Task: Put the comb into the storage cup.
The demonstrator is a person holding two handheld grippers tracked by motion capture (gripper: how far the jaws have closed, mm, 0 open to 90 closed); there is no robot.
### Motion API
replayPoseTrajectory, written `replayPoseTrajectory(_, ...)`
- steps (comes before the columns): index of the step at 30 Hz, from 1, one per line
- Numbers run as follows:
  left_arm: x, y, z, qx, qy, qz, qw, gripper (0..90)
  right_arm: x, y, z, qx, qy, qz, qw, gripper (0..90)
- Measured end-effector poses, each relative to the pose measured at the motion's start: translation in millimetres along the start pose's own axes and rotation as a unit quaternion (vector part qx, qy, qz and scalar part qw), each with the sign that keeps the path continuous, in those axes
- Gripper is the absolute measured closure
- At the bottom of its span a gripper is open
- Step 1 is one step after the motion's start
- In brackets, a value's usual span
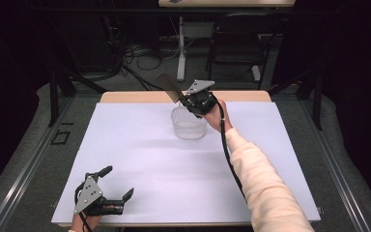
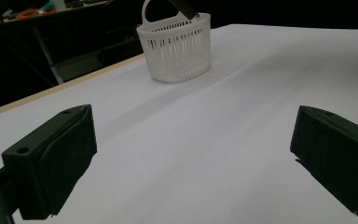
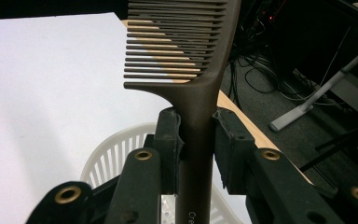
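One comb, brown, stands clamped by its handle between our right gripper's closed jaws, held above one white slotted basket at the far middle of the white table. Our left gripper rests at the near left corner, jaws spread wide with nothing between them. From above we see both grippers; the right gripper view brings out the comb's teeth, the left gripper view the basket's handle.

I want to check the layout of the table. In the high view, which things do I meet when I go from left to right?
Left gripper with open jaws → white slotted basket → right gripper, shut on a brown comb, above the basket's far rim → the person's cream sleeve.
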State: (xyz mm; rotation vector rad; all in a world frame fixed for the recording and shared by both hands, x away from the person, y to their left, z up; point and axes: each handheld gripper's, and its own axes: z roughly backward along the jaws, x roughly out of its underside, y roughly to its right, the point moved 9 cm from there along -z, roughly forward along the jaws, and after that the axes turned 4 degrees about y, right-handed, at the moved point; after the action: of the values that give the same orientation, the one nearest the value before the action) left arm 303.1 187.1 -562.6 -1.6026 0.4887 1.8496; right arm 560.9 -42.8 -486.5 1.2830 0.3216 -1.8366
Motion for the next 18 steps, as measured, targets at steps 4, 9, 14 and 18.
replayPoseTrajectory(4, 0.0, 0.2, -0.1, 0.0, 0.0, 0.001, 1.0, 0.3, 2.9, -0.3, -0.5, -0.001, -0.007, 0.003, 1.0, 72.4)
replayPoseTrajectory(9, 0.0, 0.0, -0.1, 0.0, 0.0, 0.0, 1.0, 0.3, 5.4, 0.2, -1.1, -0.002, -0.012, 0.005, 0.9999, 72.4)
replayPoseTrajectory(14, -0.2, 0.2, 0.1, 0.0, 0.001, 0.0, 1.0, 0.3, 7.2, -0.3, -1.4, -0.003, -0.017, 0.008, 0.9998, 72.4)
replayPoseTrajectory(18, -0.4, 0.1, 0.2, 0.0, 0.002, -0.001, 1.0, 0.3, 9.1, -0.7, -2.1, -0.006, -0.021, 0.009, 0.9997, 72.4)
